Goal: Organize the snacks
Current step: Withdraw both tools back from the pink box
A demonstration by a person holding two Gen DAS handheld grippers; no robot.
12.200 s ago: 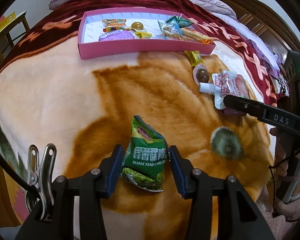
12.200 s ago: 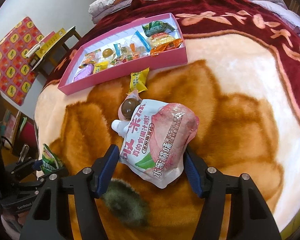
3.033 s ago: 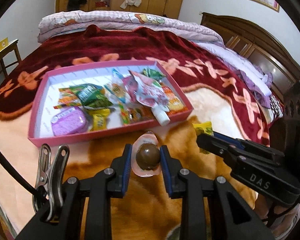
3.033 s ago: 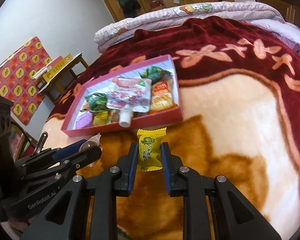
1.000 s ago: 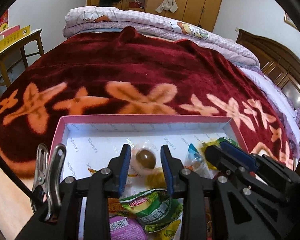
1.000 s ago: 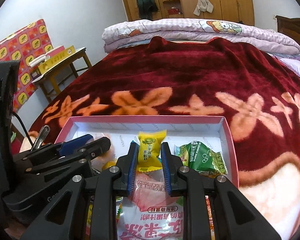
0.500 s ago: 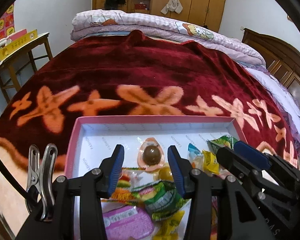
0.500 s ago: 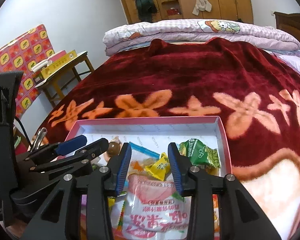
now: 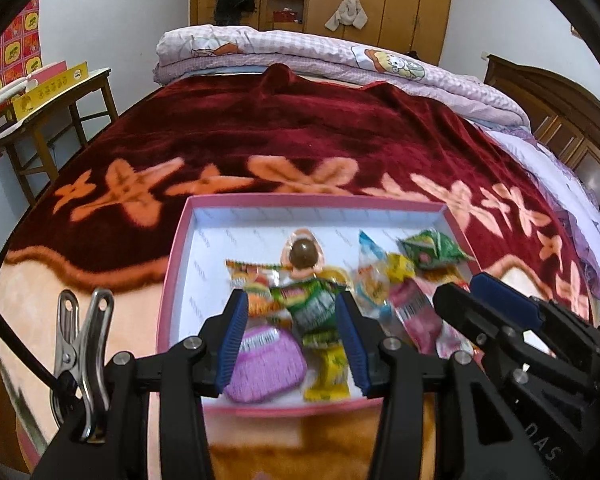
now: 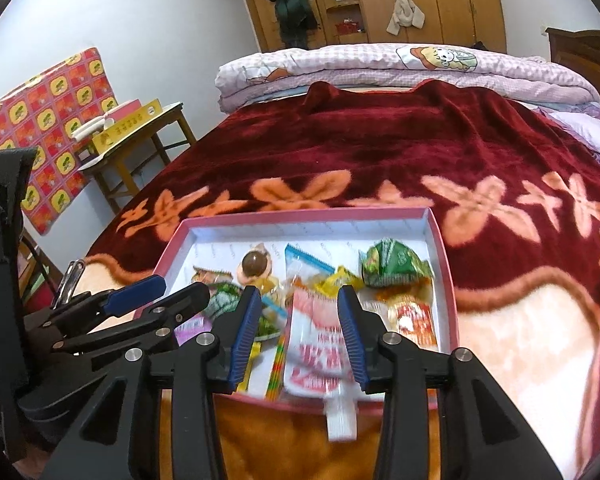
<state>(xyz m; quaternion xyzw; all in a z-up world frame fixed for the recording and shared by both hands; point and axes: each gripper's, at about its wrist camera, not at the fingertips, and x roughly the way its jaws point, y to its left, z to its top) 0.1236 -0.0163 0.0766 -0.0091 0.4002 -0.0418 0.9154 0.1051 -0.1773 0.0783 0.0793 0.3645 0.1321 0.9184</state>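
Note:
A pink box [image 9: 172, 280] with a white inside lies on the blanket, holding several snacks. A chocolate ball in clear wrap [image 9: 303, 254] rests near the box's back, also seen in the right wrist view [image 10: 253, 264]. A yellow candy [image 10: 338, 278] lies loose in the middle, beside a green packet [image 10: 394, 266]. My left gripper [image 9: 292, 300] hovers open over the box's near end, with nothing between its pads. My right gripper [image 10: 299, 296] is open too, above a pink spouted pouch [image 10: 320, 344], and touches nothing. Each gripper shows in the other's view, the left [image 10: 180, 286] and the right [image 9: 472, 286].
A purple pack [image 9: 264, 360] and a green pea packet [image 9: 312, 304] lie at the box's near end. The pouch's spout [image 10: 342, 416] hangs over the front wall. A wooden side table [image 9: 52, 88] stands left of the bed, a folded quilt [image 9: 320, 52] at its head.
Both grippers opened, leaving the chocolate ball and the yellow candy in the box. Both then drew back and up, so the whole box now shows ahead of the fingers.

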